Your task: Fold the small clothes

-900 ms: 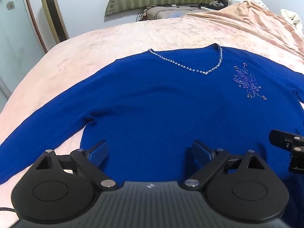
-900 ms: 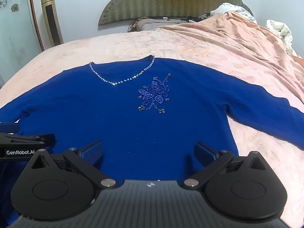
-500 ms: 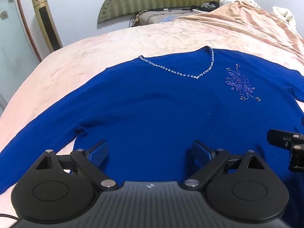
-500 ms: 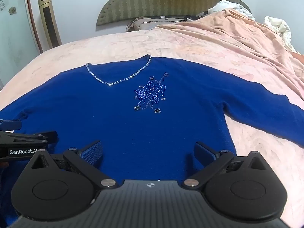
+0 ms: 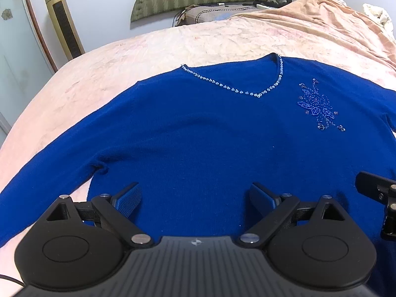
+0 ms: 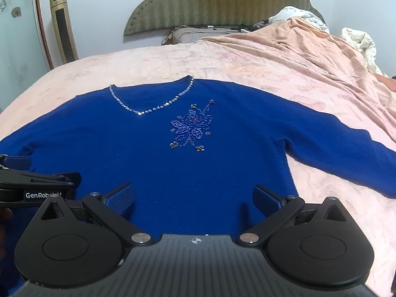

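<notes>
A royal-blue sweater (image 5: 198, 143) (image 6: 198, 163) lies flat and face up on the pink bed, sleeves spread to both sides. It has a beaded V-neck (image 5: 247, 91) (image 6: 148, 109) and a beaded flower (image 5: 319, 106) (image 6: 191, 128) on the chest. My left gripper (image 5: 196, 198) hangs open above the lower left part of the body, with nothing between its blue pads. My right gripper (image 6: 195, 198) hangs open above the lower right part, also with nothing in it. Each gripper shows at the edge of the other's view; the hem is hidden beneath them.
The pink bedspread (image 6: 222, 61) reaches back to a green padded headboard (image 6: 217, 2). A rumpled peach blanket (image 6: 321, 57) and white bedding (image 6: 356, 39) pile up at the far right. Pillows (image 5: 210, 14) lie by the headboard. A gold tower appliance (image 5: 63, 22) stands left of the bed.
Both grippers have drifted slightly over the sweater, so it sits a little differently in each view. The jaws stay wide and the sweater has not moved.
</notes>
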The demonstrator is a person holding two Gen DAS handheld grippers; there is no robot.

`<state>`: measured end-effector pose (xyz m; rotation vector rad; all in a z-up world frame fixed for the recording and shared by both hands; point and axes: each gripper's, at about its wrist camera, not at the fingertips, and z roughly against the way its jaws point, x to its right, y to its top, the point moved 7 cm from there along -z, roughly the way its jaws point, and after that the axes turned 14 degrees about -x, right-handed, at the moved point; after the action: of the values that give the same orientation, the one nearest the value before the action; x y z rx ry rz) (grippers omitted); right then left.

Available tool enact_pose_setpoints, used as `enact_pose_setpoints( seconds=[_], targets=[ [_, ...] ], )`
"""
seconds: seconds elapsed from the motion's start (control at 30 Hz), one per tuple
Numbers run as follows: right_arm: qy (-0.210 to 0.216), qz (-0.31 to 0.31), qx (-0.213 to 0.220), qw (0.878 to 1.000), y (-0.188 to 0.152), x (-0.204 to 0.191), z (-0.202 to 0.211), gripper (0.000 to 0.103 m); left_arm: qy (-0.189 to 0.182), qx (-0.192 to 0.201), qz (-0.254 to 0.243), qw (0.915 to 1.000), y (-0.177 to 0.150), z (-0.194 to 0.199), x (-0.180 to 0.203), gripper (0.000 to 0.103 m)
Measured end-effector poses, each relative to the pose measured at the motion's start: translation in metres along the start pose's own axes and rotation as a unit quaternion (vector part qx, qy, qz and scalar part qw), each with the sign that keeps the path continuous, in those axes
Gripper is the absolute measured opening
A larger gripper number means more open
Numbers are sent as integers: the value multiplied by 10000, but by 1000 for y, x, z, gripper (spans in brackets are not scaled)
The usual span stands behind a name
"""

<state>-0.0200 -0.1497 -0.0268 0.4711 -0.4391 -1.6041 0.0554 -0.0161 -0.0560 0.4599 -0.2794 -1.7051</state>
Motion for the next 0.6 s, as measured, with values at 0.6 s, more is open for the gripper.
enact_pose_setpoints(
  seconds=[0.6],
  targets=[
    [99, -67, 28, 9999, 1, 5, -1, 103, 49, -46, 52, 10000, 0, -6, 0, 95]
  ],
)
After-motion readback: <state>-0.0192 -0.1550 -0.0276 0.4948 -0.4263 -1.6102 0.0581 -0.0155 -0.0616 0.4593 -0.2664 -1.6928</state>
